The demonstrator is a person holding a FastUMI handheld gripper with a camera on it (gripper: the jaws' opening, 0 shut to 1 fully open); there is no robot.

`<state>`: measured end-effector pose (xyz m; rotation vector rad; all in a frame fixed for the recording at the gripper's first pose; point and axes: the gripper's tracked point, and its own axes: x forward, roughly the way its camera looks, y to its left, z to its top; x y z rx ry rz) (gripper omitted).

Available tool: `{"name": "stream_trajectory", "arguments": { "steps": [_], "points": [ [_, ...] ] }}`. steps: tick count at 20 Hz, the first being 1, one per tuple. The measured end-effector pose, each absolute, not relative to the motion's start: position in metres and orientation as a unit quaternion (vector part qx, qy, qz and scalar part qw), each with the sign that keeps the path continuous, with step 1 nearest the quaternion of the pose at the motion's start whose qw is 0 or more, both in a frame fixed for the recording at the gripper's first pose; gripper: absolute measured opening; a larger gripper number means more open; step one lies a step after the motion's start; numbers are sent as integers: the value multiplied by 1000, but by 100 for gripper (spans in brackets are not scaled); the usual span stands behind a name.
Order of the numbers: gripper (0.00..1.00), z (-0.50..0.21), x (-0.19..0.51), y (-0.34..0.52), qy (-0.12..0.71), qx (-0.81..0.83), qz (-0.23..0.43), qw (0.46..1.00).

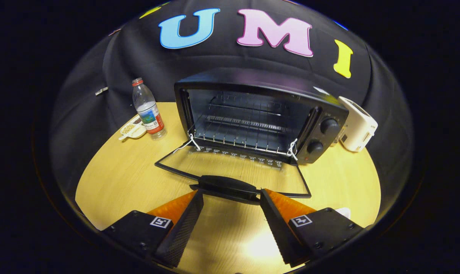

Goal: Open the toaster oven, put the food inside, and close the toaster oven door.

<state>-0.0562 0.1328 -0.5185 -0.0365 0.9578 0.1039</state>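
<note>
A black toaster oven (252,114) stands at the back of the round wooden table (119,179) with its glass door (233,167) folded down flat toward me. Its wire rack (245,133) inside is bare. The door's black handle (226,186) lies just ahead of my fingertips. My gripper (231,199) is open, its two fingers spread wide on either side of the handle and not touching it, with nothing between them. A small white thing (344,212) peeks out behind the right finger; I cannot tell what it is.
A clear water bottle (149,110) with a red cap stands left of the oven, beside a small white dish (132,129) of beans or nuts. A white toaster (358,123) sits right of the oven. Bare tabletop lies left of the door.
</note>
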Motion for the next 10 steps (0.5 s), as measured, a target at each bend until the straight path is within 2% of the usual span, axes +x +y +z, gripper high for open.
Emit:
{"name": "stream_trajectory", "arguments": {
  "steps": [6,10],
  "points": [
    [96,-465,-50,128,427,18,117,896],
    [96,-420,-54,40,418,57,102,901]
  ]
}}
